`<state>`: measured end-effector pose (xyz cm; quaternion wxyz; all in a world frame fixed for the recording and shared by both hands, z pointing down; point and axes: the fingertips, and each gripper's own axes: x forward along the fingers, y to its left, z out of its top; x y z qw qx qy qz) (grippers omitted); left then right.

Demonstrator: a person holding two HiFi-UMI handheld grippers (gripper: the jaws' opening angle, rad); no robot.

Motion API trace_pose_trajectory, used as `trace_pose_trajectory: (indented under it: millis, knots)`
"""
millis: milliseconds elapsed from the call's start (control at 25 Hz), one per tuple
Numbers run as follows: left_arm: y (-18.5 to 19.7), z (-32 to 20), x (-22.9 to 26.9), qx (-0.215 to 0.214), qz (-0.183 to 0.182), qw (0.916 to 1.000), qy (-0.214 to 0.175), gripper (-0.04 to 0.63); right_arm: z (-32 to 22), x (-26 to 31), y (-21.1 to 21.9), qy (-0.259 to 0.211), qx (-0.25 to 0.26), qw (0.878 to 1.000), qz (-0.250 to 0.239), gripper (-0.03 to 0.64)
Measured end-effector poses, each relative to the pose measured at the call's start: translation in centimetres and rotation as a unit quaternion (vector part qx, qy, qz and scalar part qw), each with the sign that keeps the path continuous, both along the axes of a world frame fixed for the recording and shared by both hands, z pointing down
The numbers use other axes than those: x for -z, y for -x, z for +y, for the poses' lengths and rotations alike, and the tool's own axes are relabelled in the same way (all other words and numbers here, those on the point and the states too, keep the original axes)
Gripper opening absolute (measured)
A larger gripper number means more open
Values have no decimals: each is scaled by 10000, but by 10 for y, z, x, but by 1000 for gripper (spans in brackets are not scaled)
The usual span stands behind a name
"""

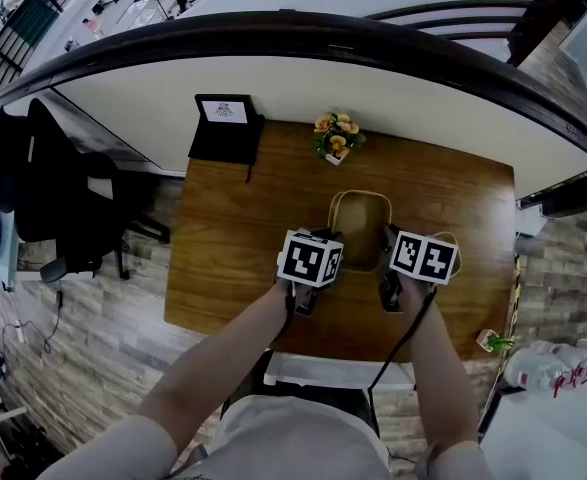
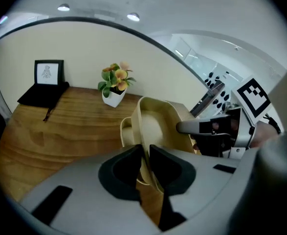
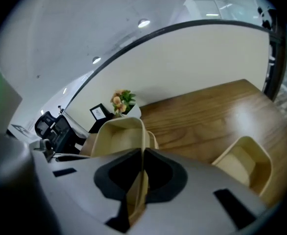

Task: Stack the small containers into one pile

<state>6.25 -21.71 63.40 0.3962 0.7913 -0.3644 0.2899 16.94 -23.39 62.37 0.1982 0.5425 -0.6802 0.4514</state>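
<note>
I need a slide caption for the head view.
The left gripper and right gripper pinch opposite sides of a beige container.

You work in even, bright light from ceiling spots (image 2: 133,17), with soft glare on the wooden table (image 3: 241,106), while both gripper views bend strongly at their dark, vignetted edges and blur whatever sits nearest the lens.

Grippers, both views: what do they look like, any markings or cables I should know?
The left gripper and right gripper: grey bodies, black V-shaped jaw pads. Each carries a white cube with black square markers. A black cable trails from the right one. Short pale sleeves.
</note>
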Motion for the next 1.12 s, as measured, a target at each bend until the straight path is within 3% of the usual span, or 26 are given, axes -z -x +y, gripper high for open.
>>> trace_pose_trajectory:
  millis: [200, 400, 560, 840, 880, 920, 960, 1120]
  knots:
    - [8, 0, -21, 24, -125, 9999, 99, 61, -10, -21, 11, 165, 315, 9991, 216, 31]
    - [6, -8, -29, 292, 176, 9990, 299, 67, -20, -39, 11, 285, 481, 9968, 570, 35]
    - [7, -14, -34, 172, 6, 9996, 209, 72, -20, -50, 11, 381, 512, 9957, 676, 43]
    - [11, -22, -44, -9, -333, 9994, -37, 69, -25, -53, 15, 115, 891, 9867, 1356, 66]
    - [13, -24, -43, 16, -402, 9992, -90, 69, -25, -54, 15, 109, 915, 9858, 1404, 84]
    - [15, -26, -44, 34, -484, 9987, -148, 69, -24, -55, 12, 123, 923, 9846, 1478, 158]
    - [18, -27, -46, 36, -564, 9982, -187, 69, -23, -56, 9, 153, 919, 9835, 1552, 187]
    - [24, -17, -68, 44, -572, 9983, 96, 167, -11, -75, 7, 324, 849, 9854, 1443, 206]
